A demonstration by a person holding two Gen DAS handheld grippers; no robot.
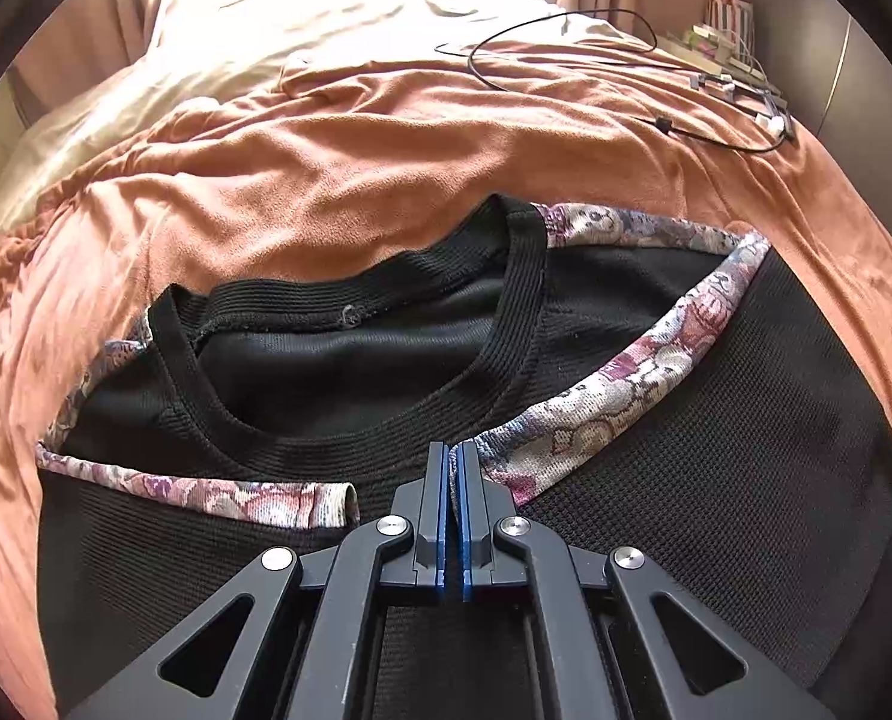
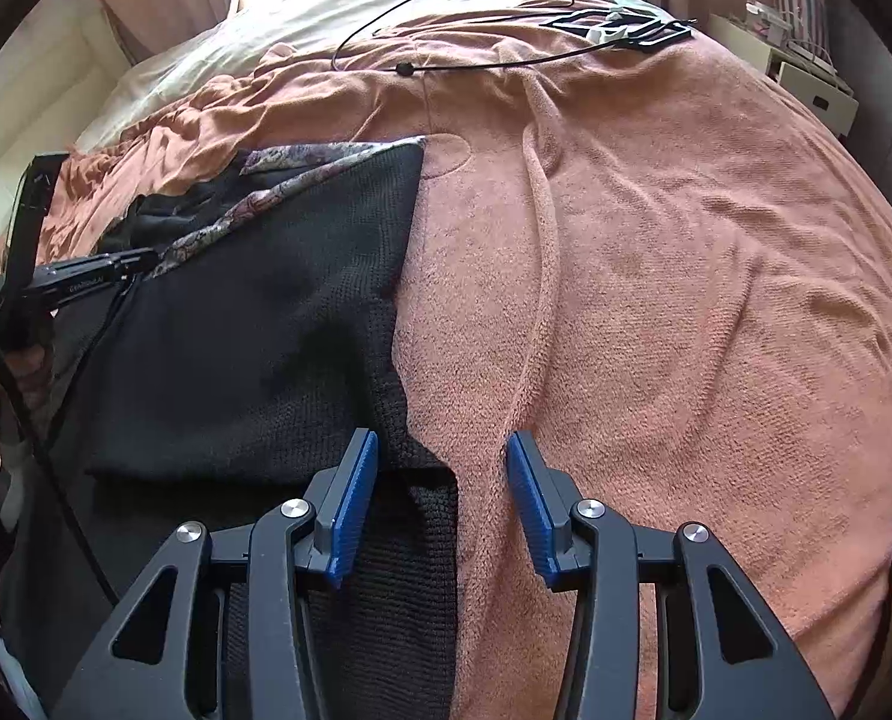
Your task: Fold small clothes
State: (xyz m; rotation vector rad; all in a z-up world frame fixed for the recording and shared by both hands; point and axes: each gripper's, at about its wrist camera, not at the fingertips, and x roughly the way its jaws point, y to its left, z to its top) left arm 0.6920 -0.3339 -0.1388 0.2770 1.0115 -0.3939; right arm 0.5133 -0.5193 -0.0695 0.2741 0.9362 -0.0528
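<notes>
A black waffle-knit top with floral woven sleeve trim and ribbed neckline lies partly folded on a rust terry blanket. The left gripper is clamped on the trim's end at six o'clock. The right gripper stands apart over the top's edge — a black cable lies at twelve o'clock.

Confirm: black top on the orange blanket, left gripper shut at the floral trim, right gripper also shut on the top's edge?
Not quite. The right gripper is open, its blue fingers spread over the top's edge and gripping nothing, as the right wrist view shows. The rest holds: the top lies on the orange blanket, and the left gripper is shut at the floral trim.
</notes>
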